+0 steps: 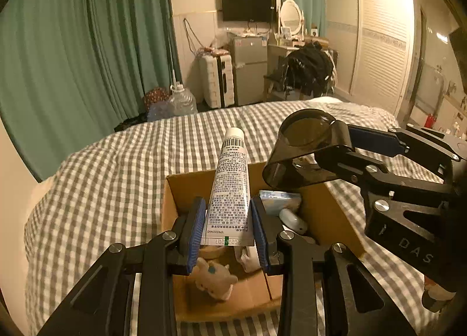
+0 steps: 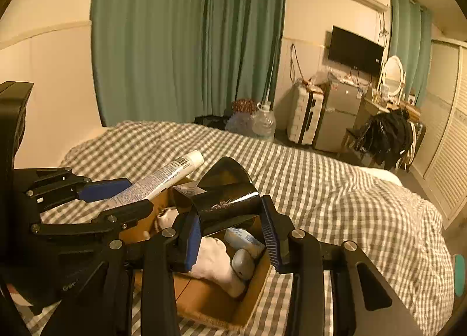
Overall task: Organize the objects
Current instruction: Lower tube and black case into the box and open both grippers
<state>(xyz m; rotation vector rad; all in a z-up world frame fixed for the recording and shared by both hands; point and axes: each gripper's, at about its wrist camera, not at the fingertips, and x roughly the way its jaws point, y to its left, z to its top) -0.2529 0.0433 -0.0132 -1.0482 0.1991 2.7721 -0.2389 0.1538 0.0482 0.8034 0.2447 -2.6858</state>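
Observation:
My left gripper (image 1: 228, 226) is shut on a white printed tube (image 1: 230, 187), held over the open cardboard box (image 1: 341, 213) on the bed. The tube also shows in the right wrist view (image 2: 163, 177). My right gripper (image 2: 233, 233) is shut on a dark translucent cup (image 2: 226, 193), tilted above the same box (image 2: 210, 301). The cup shows in the left wrist view (image 1: 306, 149) at the right. Inside the box lie a plush toy (image 1: 214, 277), a white sock (image 2: 216, 263), a grey mouse-like item (image 2: 242, 263) and a light blue packet (image 2: 245, 241).
The box rests on a grey-checked bedspread (image 2: 335, 190). Green curtains (image 1: 81, 52), a water jug (image 1: 181, 101), a white suitcase (image 1: 217, 80), a small fridge (image 1: 249, 67) and a chair with black clothes (image 1: 309, 69) stand beyond the bed.

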